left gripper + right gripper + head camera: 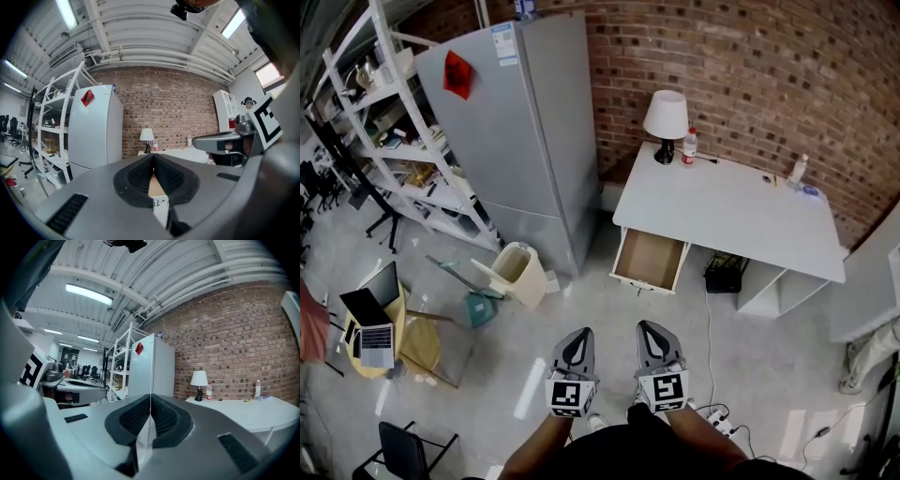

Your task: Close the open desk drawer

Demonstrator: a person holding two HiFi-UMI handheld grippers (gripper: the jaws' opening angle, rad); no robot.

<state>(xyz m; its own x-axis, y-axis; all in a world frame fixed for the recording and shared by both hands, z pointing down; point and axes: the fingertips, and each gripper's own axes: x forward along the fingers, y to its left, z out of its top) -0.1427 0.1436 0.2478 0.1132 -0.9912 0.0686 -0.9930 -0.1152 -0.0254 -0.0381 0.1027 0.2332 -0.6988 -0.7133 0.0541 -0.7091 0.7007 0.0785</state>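
Hovering shut, empty — L gripper (153, 158), R gripper (150, 398)

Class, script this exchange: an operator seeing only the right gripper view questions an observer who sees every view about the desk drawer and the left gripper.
Operator: My view hides what is under the desk. Is the drawer open?
Observer: Yes. The head view shows it pulled out at the end nearer the fridge, looking empty.
Operator: Is the left gripper open?
Observer: No. Its own view shows it shut, with nothing between its jaws.
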